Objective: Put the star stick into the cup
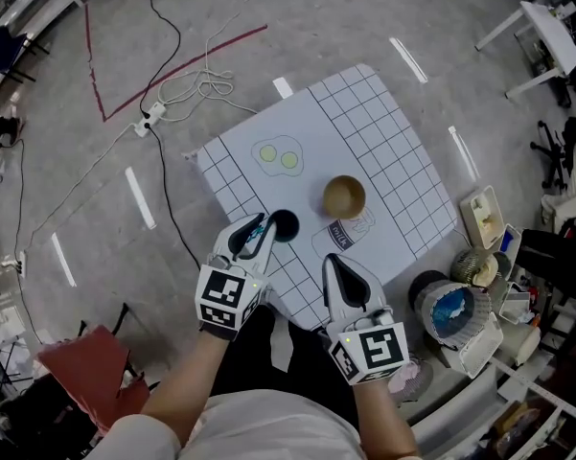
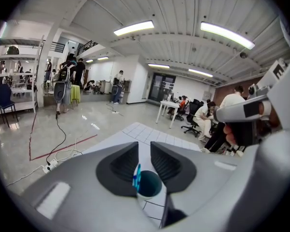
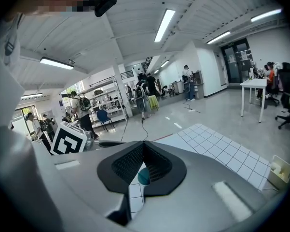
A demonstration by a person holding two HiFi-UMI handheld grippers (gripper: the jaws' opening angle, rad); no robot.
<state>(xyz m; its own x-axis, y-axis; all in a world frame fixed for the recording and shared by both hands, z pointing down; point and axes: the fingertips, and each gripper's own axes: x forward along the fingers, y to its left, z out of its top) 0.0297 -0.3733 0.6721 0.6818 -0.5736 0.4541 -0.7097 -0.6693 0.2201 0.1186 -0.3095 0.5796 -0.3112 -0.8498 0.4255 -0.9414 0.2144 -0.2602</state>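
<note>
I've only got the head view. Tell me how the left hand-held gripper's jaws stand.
Observer: In the left gripper view, the left hand-held gripper has its jaws apart, and the table shows through the gap.
Operator: Report what sits between them.
Observer: A thin blue stick rises close beside one jaw, at the rim of the teal cup below. I cannot tell whether its lower end is inside the cup.
Operator: Now give me the right one.
Observer: In the right gripper view, the right hand-held gripper has its jaws together at the tips with nothing held. The cup shows only beyond them.
</note>
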